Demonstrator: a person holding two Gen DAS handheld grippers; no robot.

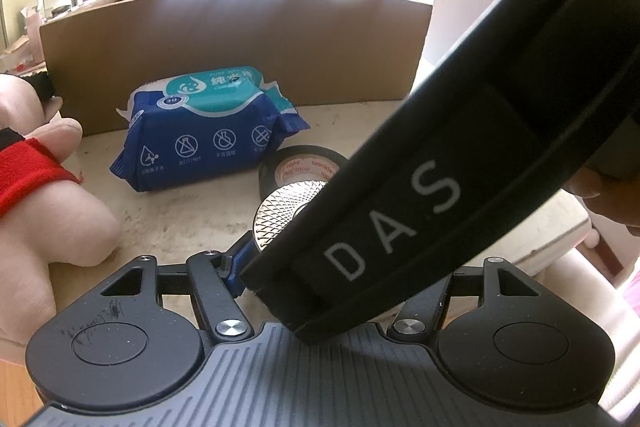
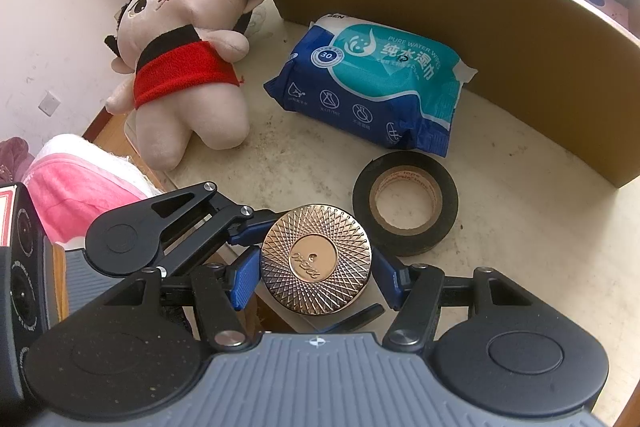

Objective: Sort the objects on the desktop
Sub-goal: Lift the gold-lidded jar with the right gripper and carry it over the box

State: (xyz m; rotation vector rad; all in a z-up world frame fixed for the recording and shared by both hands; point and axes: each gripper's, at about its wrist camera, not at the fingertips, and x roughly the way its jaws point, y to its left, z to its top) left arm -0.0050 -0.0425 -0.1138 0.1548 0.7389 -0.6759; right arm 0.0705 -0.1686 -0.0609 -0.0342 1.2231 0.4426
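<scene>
A round gold case (image 2: 316,263) with an engraved lid sits between the blue fingers of my right gripper (image 2: 316,269), whose pads press on its two sides. My left gripper comes in from the left, and one blue finger (image 2: 250,229) lies against the case's rim; its other finger is hidden. In the left wrist view the right gripper's black body (image 1: 400,227) covers most of the gold case (image 1: 286,215) and of my left gripper (image 1: 320,251). A black tape roll (image 2: 406,203) lies flat just beyond the case, and a blue wet-wipes pack (image 2: 372,83) lies behind it.
A plush doll (image 2: 180,67) in red lies at the table's left edge. A cardboard box wall (image 2: 440,7) curves round the back and right. The pale tabletop (image 2: 520,267) is bare to the right of the tape. Pink cloth (image 2: 80,187) lies below the table's left edge.
</scene>
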